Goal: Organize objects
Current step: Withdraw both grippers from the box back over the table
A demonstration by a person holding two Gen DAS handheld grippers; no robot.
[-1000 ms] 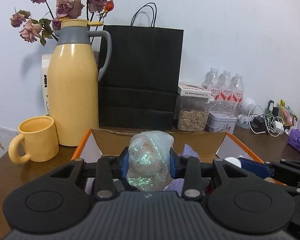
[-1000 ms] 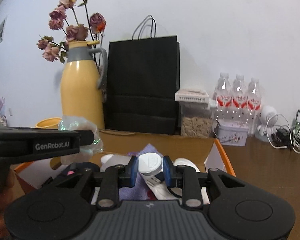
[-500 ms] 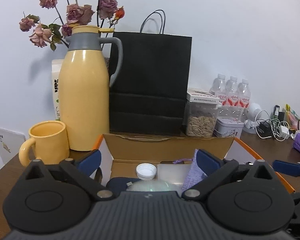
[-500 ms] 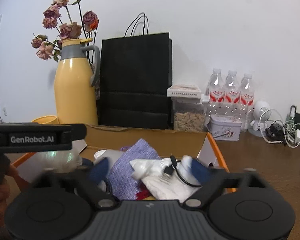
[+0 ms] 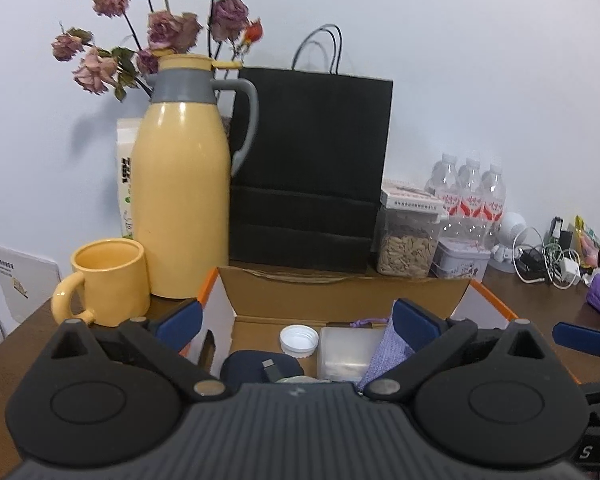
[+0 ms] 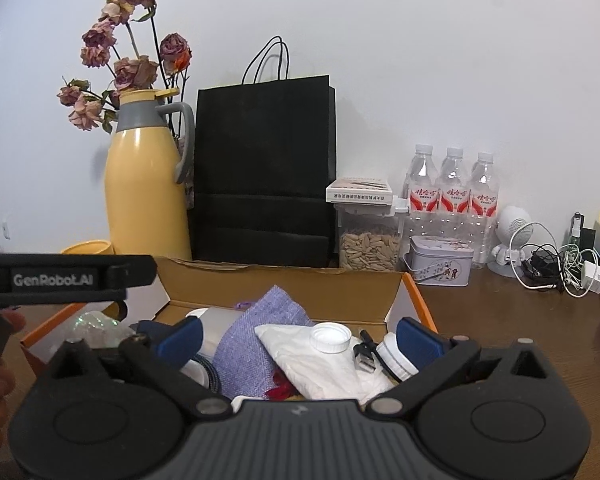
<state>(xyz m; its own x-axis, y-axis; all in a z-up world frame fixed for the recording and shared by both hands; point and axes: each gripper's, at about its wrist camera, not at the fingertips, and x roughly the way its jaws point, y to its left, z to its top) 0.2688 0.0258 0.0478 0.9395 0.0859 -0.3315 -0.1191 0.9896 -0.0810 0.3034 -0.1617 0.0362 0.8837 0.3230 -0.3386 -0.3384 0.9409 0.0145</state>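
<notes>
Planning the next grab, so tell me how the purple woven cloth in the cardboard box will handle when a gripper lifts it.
The purple woven cloth is probably floppy: it lies creased and draped over other items in the cardboard box, so it should sag from the pinch. It looks light. Its coarse weave likely grips the pads well, though the white cap resting nearby may shift.

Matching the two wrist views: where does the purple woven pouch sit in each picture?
Left wrist: purple woven pouch at lower right of centre, inside the cardboard box.
Right wrist: pouch lower centre, beside a white bag.
Shared landmark: black paper bag.
</notes>
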